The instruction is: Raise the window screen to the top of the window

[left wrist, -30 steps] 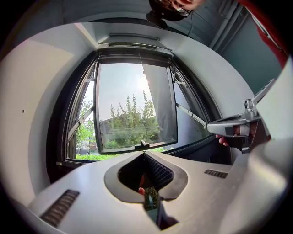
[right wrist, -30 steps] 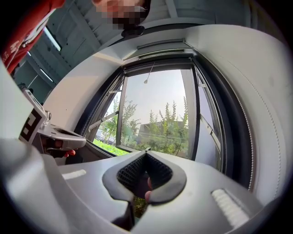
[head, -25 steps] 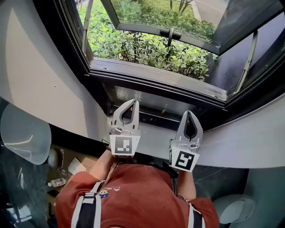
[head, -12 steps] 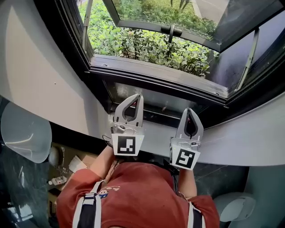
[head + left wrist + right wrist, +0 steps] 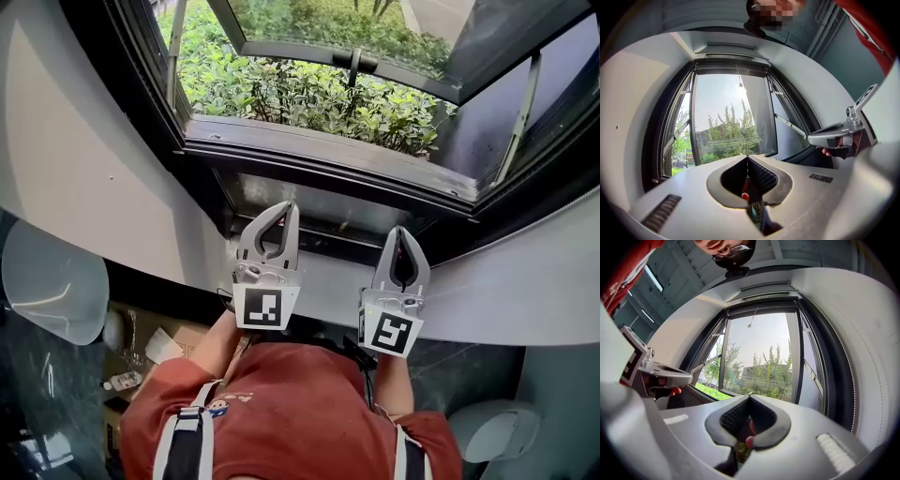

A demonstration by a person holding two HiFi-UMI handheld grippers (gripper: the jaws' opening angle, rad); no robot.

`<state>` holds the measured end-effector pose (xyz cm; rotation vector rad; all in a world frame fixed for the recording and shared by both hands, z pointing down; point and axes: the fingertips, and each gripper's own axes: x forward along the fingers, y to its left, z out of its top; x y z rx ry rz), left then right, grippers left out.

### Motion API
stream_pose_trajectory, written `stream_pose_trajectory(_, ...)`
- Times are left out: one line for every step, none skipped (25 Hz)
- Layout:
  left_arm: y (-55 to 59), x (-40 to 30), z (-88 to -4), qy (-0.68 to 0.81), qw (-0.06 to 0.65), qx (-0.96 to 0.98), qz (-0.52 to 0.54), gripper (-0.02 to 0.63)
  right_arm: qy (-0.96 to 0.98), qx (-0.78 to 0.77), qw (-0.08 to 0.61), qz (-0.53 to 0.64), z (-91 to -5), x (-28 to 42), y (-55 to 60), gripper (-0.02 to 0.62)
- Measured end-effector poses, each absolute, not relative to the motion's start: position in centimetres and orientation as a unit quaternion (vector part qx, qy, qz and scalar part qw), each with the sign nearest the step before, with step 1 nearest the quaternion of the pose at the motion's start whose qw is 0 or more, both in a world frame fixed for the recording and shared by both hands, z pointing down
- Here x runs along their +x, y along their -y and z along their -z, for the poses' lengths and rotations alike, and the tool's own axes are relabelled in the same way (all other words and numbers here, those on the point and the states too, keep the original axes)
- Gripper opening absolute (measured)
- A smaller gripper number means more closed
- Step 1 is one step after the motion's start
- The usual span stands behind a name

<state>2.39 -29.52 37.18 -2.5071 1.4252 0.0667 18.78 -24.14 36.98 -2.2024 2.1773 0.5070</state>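
The window [image 5: 328, 164] stands open, its dark sash [image 5: 356, 61] swung outward on metal stays. A thin pull cord [image 5: 739, 84] with a small bead hangs from the roller housing [image 5: 731, 57] at the top of the frame; the same cord [image 5: 750, 324] shows in the right gripper view. No screen mesh is drawn across the opening. My left gripper [image 5: 289, 207] and right gripper [image 5: 401, 230] hover side by side over the pale sill [image 5: 323, 281], pointing at the window. Both are shut with nothing in them. Tips meet at the left gripper [image 5: 747, 157] and the right gripper [image 5: 749, 395].
Green shrubs [image 5: 309, 94] lie outside below the opening. White curved walls flank the window recess. A pale round fixture [image 5: 52, 281] is at lower left, another [image 5: 492, 441] at lower right, and a cardboard box with small items [image 5: 141, 352] sits on the dark floor.
The left gripper has crept slightly toward the window frame. The right gripper has stayed where it was. Both remain shut.
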Motion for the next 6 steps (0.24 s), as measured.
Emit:
stream_pose_trajectory(29.52, 2.44, -37.14, -0.49, 0.129, -0.862, -0.023, 0.006, -0.694, -0.702, 0.002, -0.161, -37.0, 18.81, 24.15, 0.009)
stream_pose_trajectory(29.53, 2.51, -37.09, -0.489, 0.132, -0.862, -0.022, 0.006, -0.693, -0.703, 0.002, -0.161, -37.02, 18.86, 24.16, 0.009)
stream_pose_trajectory(29.54, 2.6, -37.04, -0.488, 0.134, -0.862, -0.022, 0.006, -0.693, -0.703, 0.002, -0.161, -37.02, 18.94, 24.19, 0.011)
stream_pose_trajectory(29.54, 2.7, -37.01, -0.488, 0.136, -0.862, -0.022, 0.006, -0.693, -0.703, 0.003, -0.16, -37.02, 19.02, 24.24, 0.009)
stream_pose_trajectory(29.54, 2.8, -36.99, -0.487, 0.137, -0.862, -0.022, 0.006, -0.693, -0.703, 0.003, -0.16, -37.01, 19.1, 24.28, 0.009)
stream_pose_trajectory(29.54, 2.9, -36.97, -0.487, 0.137, -0.862, -0.022, 0.006, -0.692, -0.703, 0.003, -0.161, -37.01, 19.18, 24.34, 0.011)
